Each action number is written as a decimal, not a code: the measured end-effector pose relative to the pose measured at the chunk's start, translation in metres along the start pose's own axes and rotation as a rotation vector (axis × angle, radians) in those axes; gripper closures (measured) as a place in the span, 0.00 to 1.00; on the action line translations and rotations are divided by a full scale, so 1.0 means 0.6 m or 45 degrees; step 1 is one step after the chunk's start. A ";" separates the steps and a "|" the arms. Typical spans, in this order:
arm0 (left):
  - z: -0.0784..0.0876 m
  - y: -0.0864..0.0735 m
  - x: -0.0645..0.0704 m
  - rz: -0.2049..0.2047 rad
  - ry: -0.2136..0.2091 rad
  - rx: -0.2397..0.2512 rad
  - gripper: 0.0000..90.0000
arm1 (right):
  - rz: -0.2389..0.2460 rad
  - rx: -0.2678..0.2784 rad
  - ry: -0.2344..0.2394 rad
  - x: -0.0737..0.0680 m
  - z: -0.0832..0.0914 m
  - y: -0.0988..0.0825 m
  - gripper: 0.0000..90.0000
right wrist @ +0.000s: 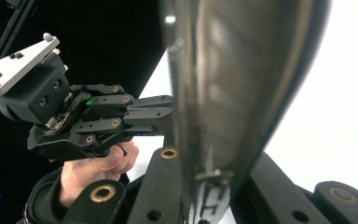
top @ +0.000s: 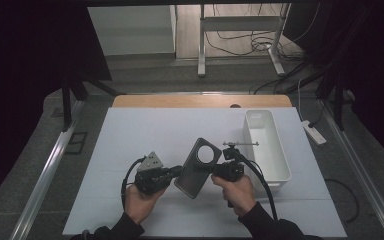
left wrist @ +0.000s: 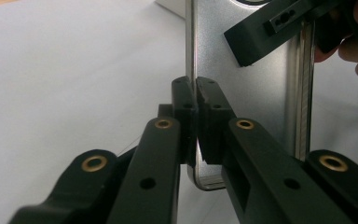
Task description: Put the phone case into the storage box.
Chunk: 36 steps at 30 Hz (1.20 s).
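Silver-grey metal with a round hole near its top, the flat phone case [top: 198, 167] hangs above the white table [top: 130, 145], between the two claws. The left claw [left wrist: 196, 112] pinches its near edge and the right claw [right wrist: 205, 186] clamps the opposite edge. Lifting looks done; the white bin [top: 267, 145] just beyond the right claw sits empty, so any placing remains.

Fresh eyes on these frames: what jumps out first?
The flat grey metallic phone-shaped slab with a round cutout, held above the middle of the white table sheet, pinched from both sides: the left claw clamps its left edge, the right claw its right edge. Next, the long white plastic bin lying at the sheet's right side.
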<state>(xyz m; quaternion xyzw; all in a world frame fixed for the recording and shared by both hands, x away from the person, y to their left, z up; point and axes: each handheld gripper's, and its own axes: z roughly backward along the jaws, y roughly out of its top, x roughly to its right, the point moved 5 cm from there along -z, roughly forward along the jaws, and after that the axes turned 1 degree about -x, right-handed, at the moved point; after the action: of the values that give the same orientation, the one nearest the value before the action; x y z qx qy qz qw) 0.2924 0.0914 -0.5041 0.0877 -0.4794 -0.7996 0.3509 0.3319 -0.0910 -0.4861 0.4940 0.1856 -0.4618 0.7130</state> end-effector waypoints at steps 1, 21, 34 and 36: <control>0.000 0.000 -0.001 0.000 0.003 -0.001 0.92 | 0.009 0.003 -0.009 0.000 0.001 0.000 0.95; 0.004 -0.007 -0.031 0.114 -0.234 -0.051 0.06 | 0.342 -0.049 -0.129 -0.002 0.025 0.001 0.95; -0.008 -0.013 -0.020 0.043 -0.348 -0.062 0.00 | 0.497 -0.093 -0.141 -0.007 0.034 0.002 0.95; -0.010 -0.012 -0.018 0.035 -0.359 -0.071 0.00 | 0.516 -0.100 -0.119 -0.010 0.034 0.001 0.95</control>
<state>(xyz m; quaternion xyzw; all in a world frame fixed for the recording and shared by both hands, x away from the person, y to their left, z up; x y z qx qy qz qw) 0.2995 0.0961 -0.5155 -0.0417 -0.5027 -0.8121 0.2934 0.3256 -0.1060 -0.4726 0.4711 0.0671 -0.3235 0.8179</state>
